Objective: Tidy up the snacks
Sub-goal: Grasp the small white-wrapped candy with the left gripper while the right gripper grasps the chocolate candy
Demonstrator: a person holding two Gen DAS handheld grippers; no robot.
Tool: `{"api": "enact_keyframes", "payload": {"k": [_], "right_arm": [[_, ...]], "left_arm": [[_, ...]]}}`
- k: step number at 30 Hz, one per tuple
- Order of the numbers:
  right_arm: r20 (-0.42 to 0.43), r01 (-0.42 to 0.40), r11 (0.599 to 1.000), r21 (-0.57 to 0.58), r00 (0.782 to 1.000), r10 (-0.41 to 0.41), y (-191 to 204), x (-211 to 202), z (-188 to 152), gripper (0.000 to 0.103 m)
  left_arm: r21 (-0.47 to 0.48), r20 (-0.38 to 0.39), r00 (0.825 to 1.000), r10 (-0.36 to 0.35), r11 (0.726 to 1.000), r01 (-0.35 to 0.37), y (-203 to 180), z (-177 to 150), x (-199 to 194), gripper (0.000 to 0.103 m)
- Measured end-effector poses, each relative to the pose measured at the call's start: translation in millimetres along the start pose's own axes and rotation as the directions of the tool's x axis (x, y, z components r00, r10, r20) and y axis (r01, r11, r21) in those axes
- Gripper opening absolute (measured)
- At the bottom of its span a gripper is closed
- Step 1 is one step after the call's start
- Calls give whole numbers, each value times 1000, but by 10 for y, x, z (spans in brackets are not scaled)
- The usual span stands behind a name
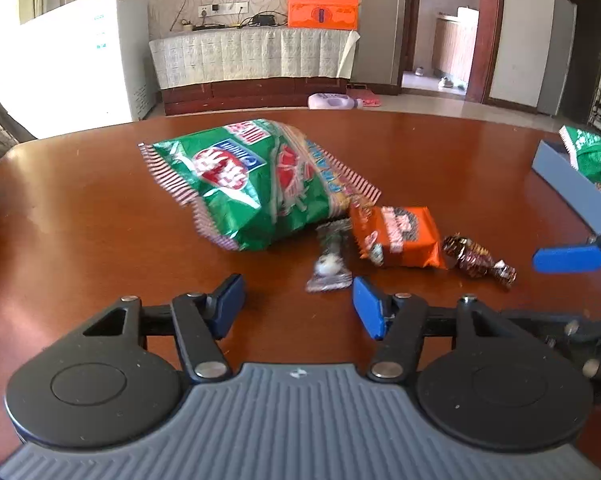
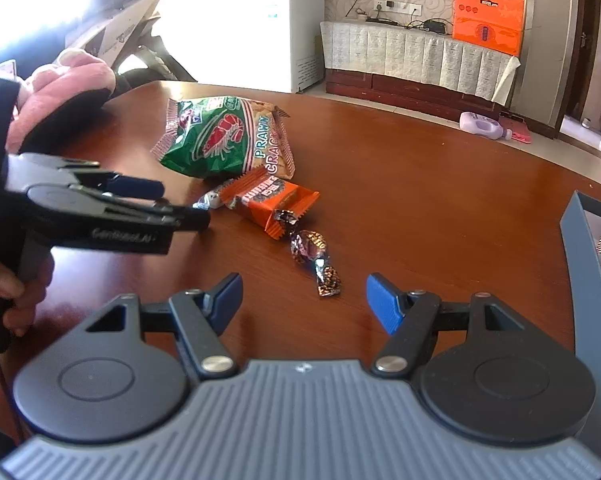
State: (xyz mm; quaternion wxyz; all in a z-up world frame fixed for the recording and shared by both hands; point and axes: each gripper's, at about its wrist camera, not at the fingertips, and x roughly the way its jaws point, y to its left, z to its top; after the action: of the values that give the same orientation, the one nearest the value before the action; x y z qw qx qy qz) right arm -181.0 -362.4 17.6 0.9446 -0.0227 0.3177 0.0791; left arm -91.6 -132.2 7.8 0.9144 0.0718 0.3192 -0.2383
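A round brown wooden table (image 1: pixel 100 208) carries the scattered snacks. Largest is a green prawn cracker bag (image 1: pixel 252 180), lettered "PRAWN CRAC…" beside a red prawn picture in the right wrist view (image 2: pixel 224 138). At the table's right edge stands a grey-blue box (image 1: pixel 576 188) holding a second green bag (image 1: pixel 592 158). Touching the first bag's near corner is an orange snack packet (image 1: pixel 396 236); its lettering is too blurred to read. A silver-wrapped candy (image 1: pixel 330 260) lies just left of it, and a brown foil-wrapped candy (image 1: pixel 478 260) just right of it. The left gripper (image 1: pixel 298 304), marked "GenRobot.AI" on its side (image 2: pixel 124 236), is spread with nothing between its blue pads; the silver candy lies just ahead. The right gripper (image 2: pixel 304 300) is likewise spread and empty, with the brown candy just ahead of it.
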Motion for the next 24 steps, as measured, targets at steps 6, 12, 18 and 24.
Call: {"api": "enact_keyframes", "payload": {"k": [6, 12, 18, 24], "right_arm": [[-3, -6, 1000, 4, 1000, 6, -42, 37, 11, 65], [-4, -17, 1000, -7, 1000, 17, -56, 103, 39, 61], [-7, -26, 1000, -4, 1000, 26, -85, 186, 88, 54], [0, -32, 999, -3, 999, 32, -74, 259, 123, 54]], "left_arm": [[48, 11, 998, -61, 997, 61, -119, 46, 96, 46], [10, 18, 992, -125, 992, 124, -37, 75, 166, 32], [10, 17, 991, -134, 991, 134, -5, 76, 184, 25], [7, 15, 988, -154, 988, 154, 37, 73, 188, 25]]}}
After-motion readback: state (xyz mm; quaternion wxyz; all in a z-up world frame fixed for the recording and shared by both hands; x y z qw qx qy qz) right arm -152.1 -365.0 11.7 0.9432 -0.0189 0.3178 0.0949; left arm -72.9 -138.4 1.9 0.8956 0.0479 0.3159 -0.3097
